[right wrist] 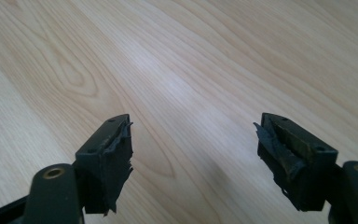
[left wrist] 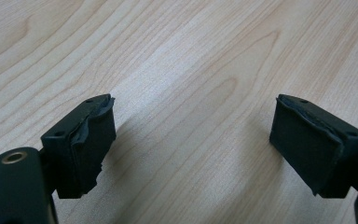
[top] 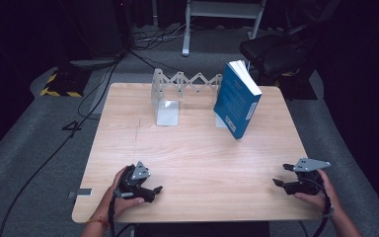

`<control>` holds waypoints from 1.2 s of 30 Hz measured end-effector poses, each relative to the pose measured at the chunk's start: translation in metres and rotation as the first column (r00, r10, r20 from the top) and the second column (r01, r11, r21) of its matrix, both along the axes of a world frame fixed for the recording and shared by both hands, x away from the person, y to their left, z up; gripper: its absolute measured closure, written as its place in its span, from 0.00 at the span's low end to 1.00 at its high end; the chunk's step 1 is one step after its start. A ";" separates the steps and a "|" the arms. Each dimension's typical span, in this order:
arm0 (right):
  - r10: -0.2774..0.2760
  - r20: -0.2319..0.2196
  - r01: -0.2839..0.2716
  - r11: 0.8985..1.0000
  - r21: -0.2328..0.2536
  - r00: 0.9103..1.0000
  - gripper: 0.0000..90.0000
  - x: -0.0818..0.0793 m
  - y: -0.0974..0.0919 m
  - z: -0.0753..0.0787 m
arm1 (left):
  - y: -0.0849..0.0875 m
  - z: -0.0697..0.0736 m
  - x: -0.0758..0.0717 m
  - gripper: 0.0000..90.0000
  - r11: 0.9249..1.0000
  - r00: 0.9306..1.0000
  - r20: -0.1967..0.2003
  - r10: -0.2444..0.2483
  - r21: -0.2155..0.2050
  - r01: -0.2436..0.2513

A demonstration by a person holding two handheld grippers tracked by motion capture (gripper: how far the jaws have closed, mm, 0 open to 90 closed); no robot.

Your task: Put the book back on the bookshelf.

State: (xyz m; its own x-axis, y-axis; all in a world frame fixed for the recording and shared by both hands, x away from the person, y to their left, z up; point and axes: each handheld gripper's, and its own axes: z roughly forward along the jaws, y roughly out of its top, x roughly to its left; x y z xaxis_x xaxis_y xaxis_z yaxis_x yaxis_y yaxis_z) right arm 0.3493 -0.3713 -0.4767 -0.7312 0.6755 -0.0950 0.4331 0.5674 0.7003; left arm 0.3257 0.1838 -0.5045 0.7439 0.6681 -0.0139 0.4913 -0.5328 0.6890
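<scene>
High view puts the blue softcover book (top: 237, 98), leaning tilted against the white accordion-style metal book rack (top: 177, 89), far across the pale wooden counter (top: 197, 158) and nearer the right tool (top: 282, 175) than the left tool (top: 155, 190), while left gripper view and right gripper view each show jaws spread, pinching nothing.

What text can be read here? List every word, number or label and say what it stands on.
None can be read.
Blue book: faint pale marks on its cover and spine, too small and blurred to read.
Metal book rack, table, left gripper, right gripper: no lettering visible.
</scene>
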 end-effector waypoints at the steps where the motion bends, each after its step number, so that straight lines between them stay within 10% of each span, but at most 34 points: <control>1: -0.012 -0.003 0.012 1.000 0.013 1.000 0.30 -0.001 -0.005 -0.003 | 0.000 0.000 0.000 0.16 1.000 1.000 0.000 0.000 0.000 0.000; 14: -0.102 -0.024 0.104 0.989 0.106 0.995 0.25 -0.013 -0.041 -0.027 | 0.000 0.000 0.000 0.16 1.000 1.000 0.000 0.000 0.002 0.000; 36: -0.155 -0.033 0.157 0.982 0.101 0.987 0.21 -0.012 -0.039 -0.027 | 0.000 0.000 0.000 0.16 1.000 1.000 0.000 -0.002 -0.001 0.002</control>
State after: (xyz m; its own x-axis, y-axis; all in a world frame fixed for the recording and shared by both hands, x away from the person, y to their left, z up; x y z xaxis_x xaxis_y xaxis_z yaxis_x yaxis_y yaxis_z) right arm 0.3374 -0.4106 -0.5042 -0.6175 0.7866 -0.0021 0.5286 0.4170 0.7394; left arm 0.3260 0.1836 -0.5046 0.7452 0.6667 -0.0150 0.4907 -0.5330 0.6893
